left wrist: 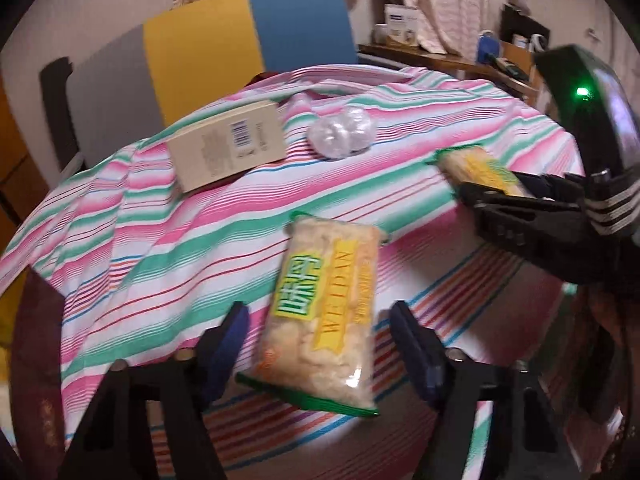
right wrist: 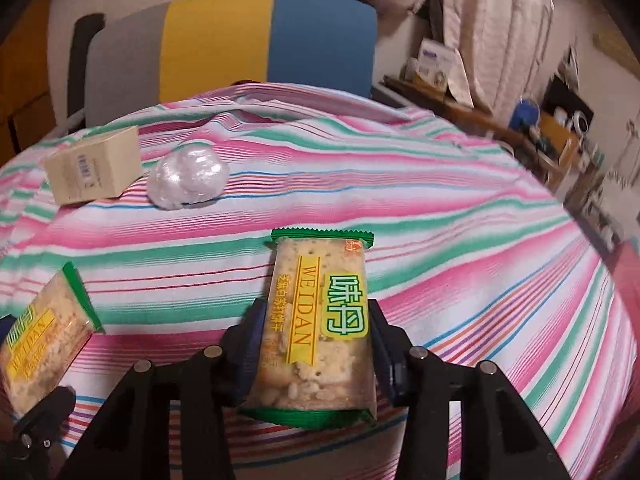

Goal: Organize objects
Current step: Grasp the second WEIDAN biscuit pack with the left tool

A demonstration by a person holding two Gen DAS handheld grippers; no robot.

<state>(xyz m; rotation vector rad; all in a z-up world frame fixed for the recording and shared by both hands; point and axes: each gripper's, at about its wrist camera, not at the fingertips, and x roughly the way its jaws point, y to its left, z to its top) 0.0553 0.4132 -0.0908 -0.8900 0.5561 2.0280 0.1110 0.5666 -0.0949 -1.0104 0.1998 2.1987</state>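
Two green-edged cracker packets lie or hang over a striped cloth [left wrist: 132, 240]. In the left wrist view one packet [left wrist: 324, 312] lies on the cloth between the fingers of my left gripper [left wrist: 320, 340], which is open and stands clear of it on both sides. In the right wrist view my right gripper [right wrist: 316, 344] is shut on the second packet [right wrist: 316, 320], its pads against both long sides. The left wrist view shows that gripper [left wrist: 520, 200] at the right with the second packet [left wrist: 480, 170] in it. The first packet also shows at the left in the right wrist view [right wrist: 44, 340].
A beige box [left wrist: 226, 144] and a crumpled clear plastic ball [left wrist: 340, 132] lie at the far side of the cloth. A grey, yellow and blue chair back [left wrist: 208, 48] stands behind. A cluttered wooden shelf [left wrist: 460, 60] runs along the right.
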